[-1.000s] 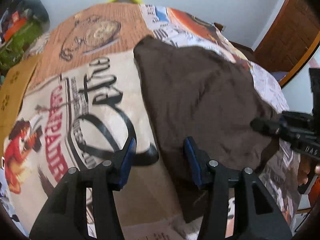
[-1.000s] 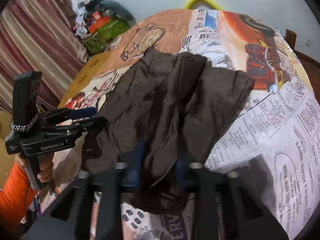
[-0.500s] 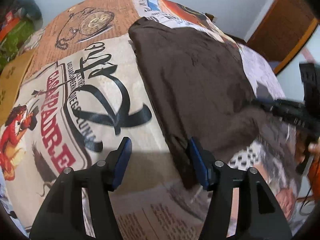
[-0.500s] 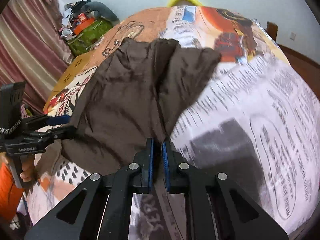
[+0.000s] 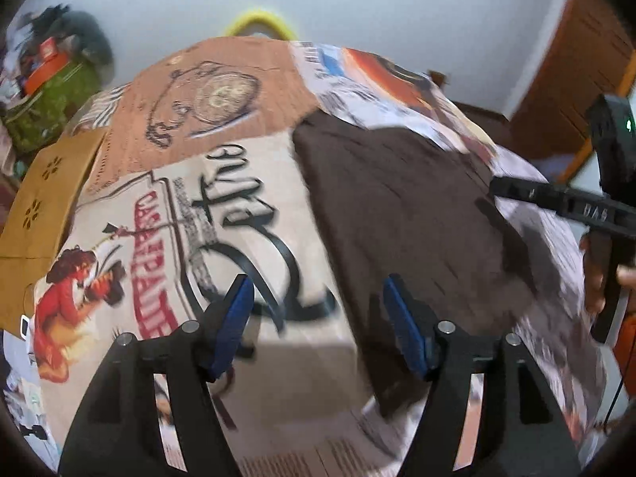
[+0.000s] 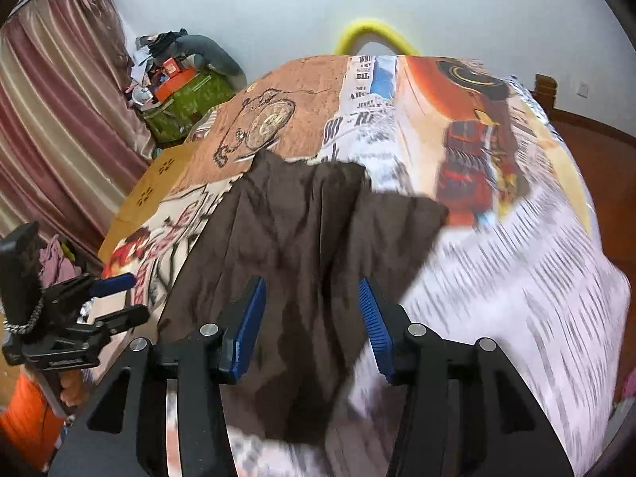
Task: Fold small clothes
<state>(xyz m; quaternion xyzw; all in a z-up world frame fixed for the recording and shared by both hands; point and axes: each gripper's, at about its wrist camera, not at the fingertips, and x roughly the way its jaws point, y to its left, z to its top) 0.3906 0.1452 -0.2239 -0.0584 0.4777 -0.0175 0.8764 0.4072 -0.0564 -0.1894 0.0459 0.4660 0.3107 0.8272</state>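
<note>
In your left wrist view, the left gripper hangs over the bed with its jaws opening and nothing between them; bare printed cover shows in the gap. The brown cloth lies flat on the bed to the right, its left edge running just beside the right finger, not pinched. Your right gripper reaches in from the right, its tip over the cloth's far right edge. In your right wrist view, the right gripper is released, jaws opening, and the cloth lies wrinkled straight ahead, its near part passing between the blue pads without either pressing it. The left gripper stands apart at the cloth's left side, holding nothing.
</note>
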